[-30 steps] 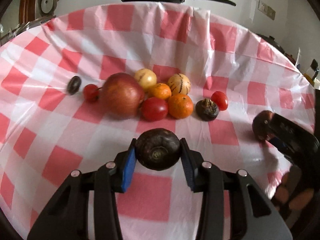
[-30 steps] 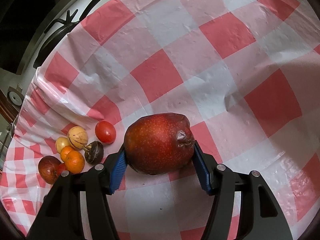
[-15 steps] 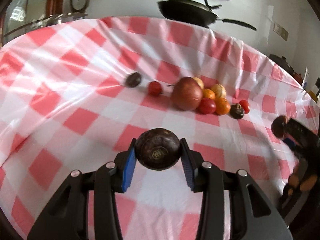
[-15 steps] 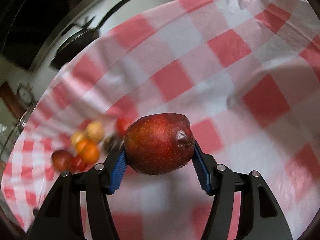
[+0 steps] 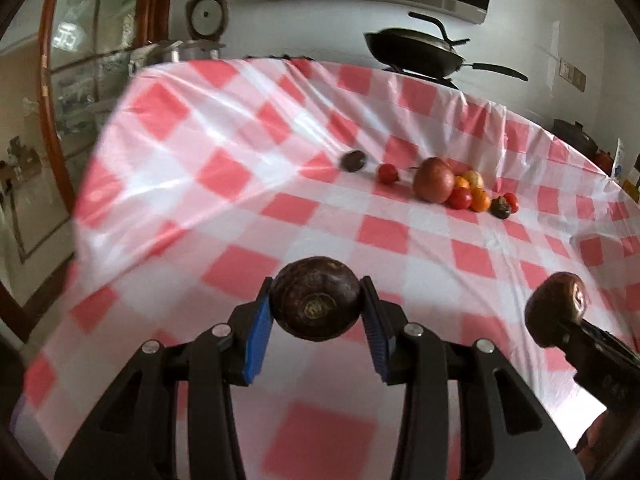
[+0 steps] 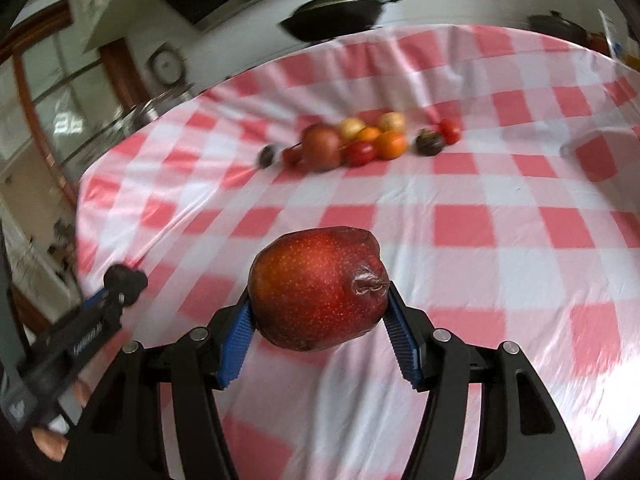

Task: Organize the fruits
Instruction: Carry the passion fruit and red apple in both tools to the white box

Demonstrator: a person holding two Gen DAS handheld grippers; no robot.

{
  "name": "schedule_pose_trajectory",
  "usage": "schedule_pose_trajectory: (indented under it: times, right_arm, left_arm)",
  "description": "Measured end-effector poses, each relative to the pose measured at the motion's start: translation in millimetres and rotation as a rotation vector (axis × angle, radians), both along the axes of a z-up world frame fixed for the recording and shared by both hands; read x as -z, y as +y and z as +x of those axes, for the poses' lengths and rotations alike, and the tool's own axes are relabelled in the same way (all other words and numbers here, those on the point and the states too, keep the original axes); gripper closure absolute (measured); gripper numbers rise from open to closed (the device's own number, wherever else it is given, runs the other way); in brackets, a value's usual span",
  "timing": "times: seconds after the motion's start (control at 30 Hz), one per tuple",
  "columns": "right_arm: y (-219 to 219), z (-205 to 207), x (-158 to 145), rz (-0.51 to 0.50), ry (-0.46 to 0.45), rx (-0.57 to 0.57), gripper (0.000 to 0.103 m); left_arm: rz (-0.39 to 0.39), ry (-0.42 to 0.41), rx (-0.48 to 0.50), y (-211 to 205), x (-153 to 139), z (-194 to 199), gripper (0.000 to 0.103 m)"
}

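While clamped, apple (image 6: 318,288) stem rightward.

Pink-and-white checked tablecloth (image 5: 384,236), speckled deep-red apple (image 6: 316,288), dark brown round fruit (image 5: 315,298), blue-padded black fingers (image 5: 256,330).

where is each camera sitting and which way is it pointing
Left wrist: rides the left gripper, looking forward and down over the checked tablecloth; its jaws clamp a dark brown fruit; the right gripper shows at far right.
Right wrist: rides the right gripper, aimed likewise; its jaws clamp a red apple; the left gripper and some fingers show at lower left.
Shared: fruit cluster, black pan.
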State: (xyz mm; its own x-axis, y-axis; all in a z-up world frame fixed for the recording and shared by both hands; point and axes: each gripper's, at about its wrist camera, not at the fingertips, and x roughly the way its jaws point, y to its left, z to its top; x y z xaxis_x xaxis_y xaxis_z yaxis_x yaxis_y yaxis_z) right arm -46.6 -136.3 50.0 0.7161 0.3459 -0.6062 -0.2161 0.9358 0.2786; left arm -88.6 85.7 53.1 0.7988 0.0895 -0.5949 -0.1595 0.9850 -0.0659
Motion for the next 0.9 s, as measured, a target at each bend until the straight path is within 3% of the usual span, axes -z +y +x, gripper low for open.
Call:
schedule_pose_trajectory:
  times: [0.53, 0.9]
  right_arm:
    - [103, -77, -1, -0.136, -0.044, -0.291, 0.043]
    - [188, -143, 4, -0.221, -0.116, -0.603, 0.043]
  left_arm:
    - [0.015, 0.015, -0.123, 92, 9, -88, 0.061]
    - [0.008, 0.01, -0.278, 166, 14, -157, 0.061]
